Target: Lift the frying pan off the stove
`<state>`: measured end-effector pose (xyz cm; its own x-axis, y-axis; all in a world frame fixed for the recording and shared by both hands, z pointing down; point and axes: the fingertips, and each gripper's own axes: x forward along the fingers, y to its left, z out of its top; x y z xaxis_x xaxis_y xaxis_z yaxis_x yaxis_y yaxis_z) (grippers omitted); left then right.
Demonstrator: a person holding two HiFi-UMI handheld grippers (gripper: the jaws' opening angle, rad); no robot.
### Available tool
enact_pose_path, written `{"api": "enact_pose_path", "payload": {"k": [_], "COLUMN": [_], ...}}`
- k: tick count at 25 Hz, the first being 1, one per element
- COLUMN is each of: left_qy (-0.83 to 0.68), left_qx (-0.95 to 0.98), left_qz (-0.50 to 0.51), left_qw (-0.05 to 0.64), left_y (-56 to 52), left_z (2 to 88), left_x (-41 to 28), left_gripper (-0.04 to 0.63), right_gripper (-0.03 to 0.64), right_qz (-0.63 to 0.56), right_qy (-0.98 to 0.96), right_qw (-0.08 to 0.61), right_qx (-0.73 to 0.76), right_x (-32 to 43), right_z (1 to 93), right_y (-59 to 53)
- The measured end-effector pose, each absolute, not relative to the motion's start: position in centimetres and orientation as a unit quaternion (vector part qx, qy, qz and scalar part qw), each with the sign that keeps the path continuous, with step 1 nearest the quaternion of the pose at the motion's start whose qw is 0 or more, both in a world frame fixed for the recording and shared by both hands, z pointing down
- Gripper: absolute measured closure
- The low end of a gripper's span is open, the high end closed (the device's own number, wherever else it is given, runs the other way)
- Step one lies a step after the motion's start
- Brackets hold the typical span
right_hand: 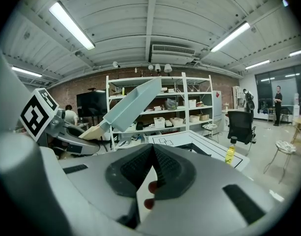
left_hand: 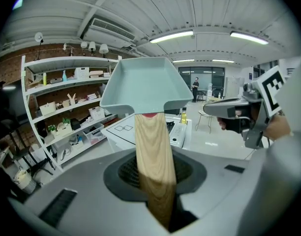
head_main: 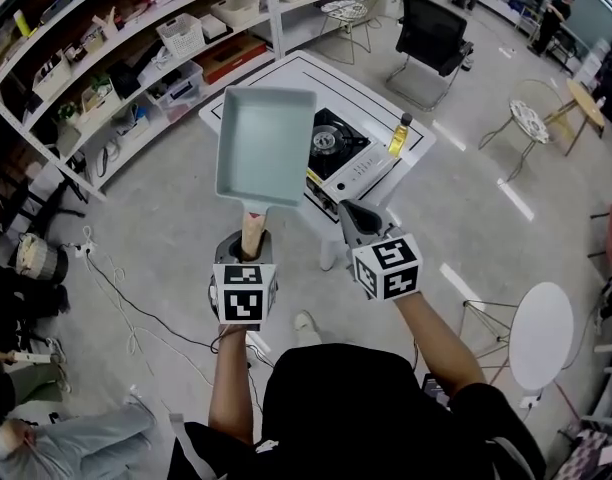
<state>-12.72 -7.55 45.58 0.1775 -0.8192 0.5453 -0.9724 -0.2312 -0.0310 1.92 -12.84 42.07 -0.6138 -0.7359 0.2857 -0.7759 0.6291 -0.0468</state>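
Observation:
A pale teal rectangular frying pan [head_main: 266, 143] hangs in the air, clear of the stove [head_main: 336, 143], tilted up and away from me. My left gripper [head_main: 248, 243] is shut on its wooden handle [head_main: 252, 230]. The left gripper view shows the handle [left_hand: 153, 156] running between the jaws up to the pan [left_hand: 145, 85]. To the right, my right gripper [head_main: 354, 218] is shut with nothing in it. In the right gripper view its jaws [right_hand: 153, 173] meet, and the pan [right_hand: 133, 104] and left gripper [right_hand: 67, 136] show at left.
The black stove sits on a white table [head_main: 316, 78] with a yellow bottle [head_main: 398, 135] at its right edge. Shelves [head_main: 136, 58] line the left wall. A black chair [head_main: 431, 33] stands beyond the table, and a round white table [head_main: 541, 333] stands at right.

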Motion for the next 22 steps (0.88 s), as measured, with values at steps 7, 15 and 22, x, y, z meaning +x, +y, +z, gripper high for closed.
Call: {"api": "enact_pose_path", "payload": {"k": [7,15,22], "left_qy": [-0.605,-0.616,-0.624], "left_qx": [0.744,0.738,0.734], "left_qz": [0.226,0.221,0.216], "left_qw": [0.170,0.165,0.160], "left_y": [-3.6,1.0,3.6], "left_z": [45.3,45.2,44.5], "left_x": [-10.1,-8.4,-7.3], "left_gripper": [0.500,0.500,0.499], "right_gripper": [0.615,0.615,0.615], "right_qz": [0.086,0.078,0.068], "right_qy": [-0.898,-0.904,-0.908], "right_qw": [0.120,0.117,0.114], "right_qx": [0.415,0.405,0.397], "right_x": [4.2,5.9,7.0], "right_z": [42.2,42.3,41.8], "right_y": [-9.3,-5.4,-2.8]}}
